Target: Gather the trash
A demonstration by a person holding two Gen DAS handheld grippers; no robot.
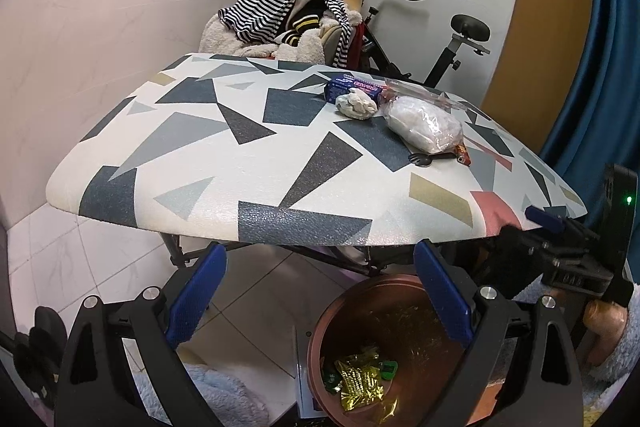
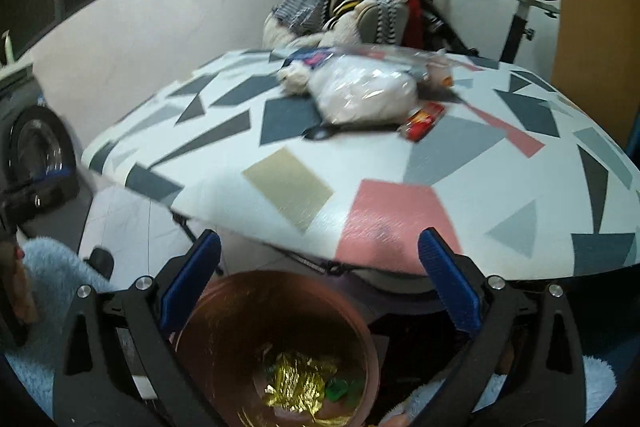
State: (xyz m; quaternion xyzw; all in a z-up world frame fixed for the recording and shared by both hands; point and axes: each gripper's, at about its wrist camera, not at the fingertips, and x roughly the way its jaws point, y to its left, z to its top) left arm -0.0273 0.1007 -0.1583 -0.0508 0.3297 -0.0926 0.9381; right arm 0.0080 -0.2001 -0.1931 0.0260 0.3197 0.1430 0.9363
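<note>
A brown bin [image 1: 344, 311] stands on the floor below the table's near edge, with gold and green wrappers [image 1: 358, 379] inside; it also shows in the right wrist view [image 2: 224, 311]. On the patterned table [image 1: 200, 155] lie a clear plastic bag of white stuff [image 1: 422, 123], a crumpled tissue [image 1: 356, 105], a blue box [image 1: 344, 87], a black plastic fork [image 1: 424, 159] and a red-orange wrapper [image 1: 464, 155]. My left gripper [image 1: 320, 291] is open and empty above the bin. My right gripper [image 2: 320, 283] is open and empty above the bin too; it shows at the right of the left wrist view [image 1: 560, 227].
A chair piled with striped clothes [image 1: 280, 11] and an exercise bike [image 1: 400, 27] stand behind the table. A blue curtain [image 1: 592, 67] hangs at the right. White tiled floor [image 1: 60, 255] lies to the left. A washing machine [image 2: 36, 147] is at far left.
</note>
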